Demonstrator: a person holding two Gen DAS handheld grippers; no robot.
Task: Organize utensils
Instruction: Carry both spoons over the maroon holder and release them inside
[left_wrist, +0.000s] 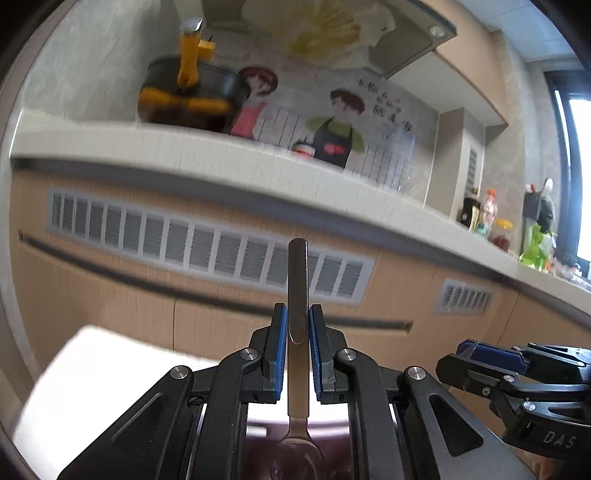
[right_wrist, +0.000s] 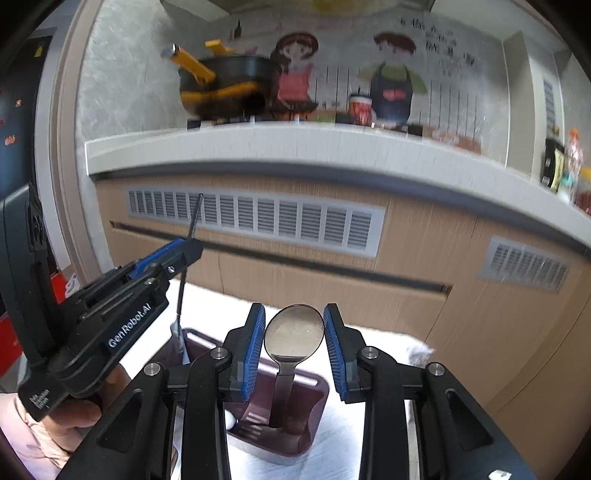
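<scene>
Two spoons held over the maroon utensil caddy (right_wrist: 314, 413).

The left gripper (left_wrist: 298, 325), at nine o'clock, is clamped on a spoon handle (left_wrist: 297, 280), long axis vertical, bowl down. The right gripper (right_wrist: 294, 332), jaws parted, brackets a standing spoon (right_wrist: 294, 334), bowl at twelve o'clock; bumping it could tip it out.

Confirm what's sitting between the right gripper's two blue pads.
A spoon, bowl up, its handle dropping into the maroon utensil holder. Shows in the right wrist view; can't tell whether the pads touch it.

Upright spoon (right_wrist: 294, 334) between right fingers (right_wrist: 254, 347)
</scene>
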